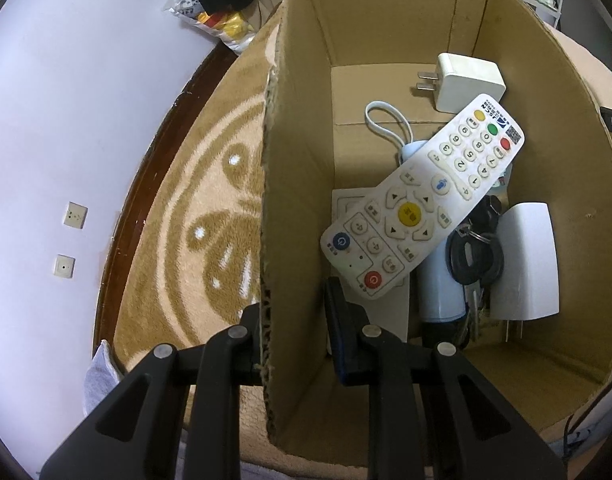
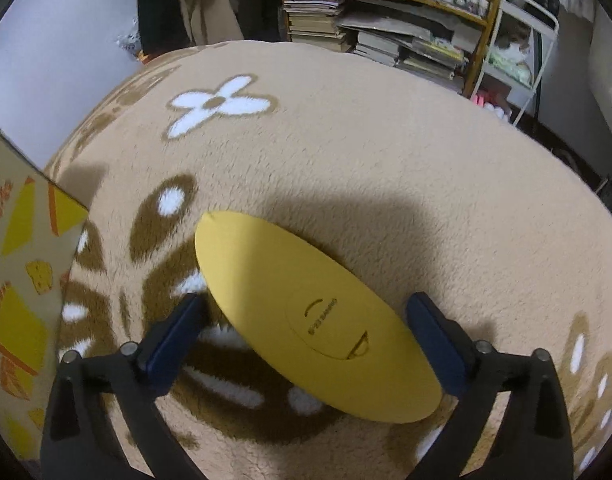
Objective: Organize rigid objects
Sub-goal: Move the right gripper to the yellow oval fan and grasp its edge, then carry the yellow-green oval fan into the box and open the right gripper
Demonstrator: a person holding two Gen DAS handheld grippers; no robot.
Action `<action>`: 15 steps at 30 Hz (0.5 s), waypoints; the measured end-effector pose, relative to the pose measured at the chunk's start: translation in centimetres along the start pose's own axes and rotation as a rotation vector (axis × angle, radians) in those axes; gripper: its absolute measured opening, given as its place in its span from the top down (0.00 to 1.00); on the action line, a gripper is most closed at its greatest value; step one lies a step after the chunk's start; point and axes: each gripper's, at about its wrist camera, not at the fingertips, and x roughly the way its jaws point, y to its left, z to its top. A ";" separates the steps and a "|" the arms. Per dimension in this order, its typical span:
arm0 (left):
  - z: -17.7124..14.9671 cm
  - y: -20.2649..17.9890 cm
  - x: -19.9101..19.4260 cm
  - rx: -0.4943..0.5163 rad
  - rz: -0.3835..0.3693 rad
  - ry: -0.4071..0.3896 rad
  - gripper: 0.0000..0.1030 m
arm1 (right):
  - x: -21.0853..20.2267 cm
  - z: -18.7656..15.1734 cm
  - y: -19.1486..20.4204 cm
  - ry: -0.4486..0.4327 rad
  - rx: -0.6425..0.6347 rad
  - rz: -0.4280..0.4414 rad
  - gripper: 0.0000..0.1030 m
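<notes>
In the left wrist view, my left gripper (image 1: 296, 320) is shut on the left wall of an open cardboard box (image 1: 290, 168), one finger outside and one inside. The box holds a white remote (image 1: 422, 196), a white plug charger (image 1: 466, 80), black keys (image 1: 476, 252), a white adapter (image 1: 526, 264) and a pale blue tube with a loop (image 1: 442, 292). In the right wrist view, my right gripper (image 2: 306, 336) is open and points down over a flat yellow oval object (image 2: 290, 300) on the carpet. Its blue pads (image 2: 174, 336) stand on either side of the oval, apart from it.
The box and the oval lie on a beige carpet with brown and white flowers (image 2: 346, 152). The box's printed outer side (image 2: 22, 280) shows at the left of the right wrist view. Shelves of books (image 2: 386, 36) stand behind. A white wall with sockets (image 1: 74, 216) is at the left.
</notes>
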 end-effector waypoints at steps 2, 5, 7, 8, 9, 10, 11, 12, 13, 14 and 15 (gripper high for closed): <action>0.0 -0.1 0.1 0.004 0.002 0.001 0.80 | -0.4 -0.1 0.1 -0.009 0.001 0.002 0.15; 0.0 -0.1 0.2 0.004 0.002 0.001 0.80 | -1.0 -0.1 0.2 -0.011 -0.001 0.013 0.33; 0.0 -0.1 0.2 0.003 0.002 0.001 0.80 | -1.2 0.0 0.4 -0.013 -0.006 0.014 0.44; 0.0 -0.1 0.2 0.001 0.004 0.001 0.79 | -1.4 0.1 0.4 -0.017 -0.006 0.009 0.53; 0.1 -0.2 0.2 -0.001 0.006 -0.004 0.79 | -1.6 0.1 0.5 -0.023 -0.004 0.014 0.64; 0.1 -0.2 0.3 0.000 0.008 -0.008 0.79 | -1.8 0.0 0.7 -0.031 0.002 0.014 0.70; 0.2 -0.3 0.3 0.002 0.011 -0.010 0.79 | -2.0 -0.1 0.8 -0.039 0.003 0.006 0.86; 0.2 -0.4 0.4 0.004 0.015 -0.011 0.79 | -2.2 -0.3 1.1 -0.050 0.000 0.004 0.92; 0.3 -0.5 0.5 0.005 0.016 -0.009 0.79 | -2.4 -0.5 1.4 -0.056 -0.003 0.010 0.92; 0.3 -0.5 0.5 0.004 0.015 -0.007 0.79 | -2.6 -0.7 1.7 -0.061 -0.005 0.006 0.93; 0.3 -0.5 0.6 0.001 0.012 -0.007 0.79 | -2.8 -0.9 2.2 -0.064 -0.023 0.012 0.93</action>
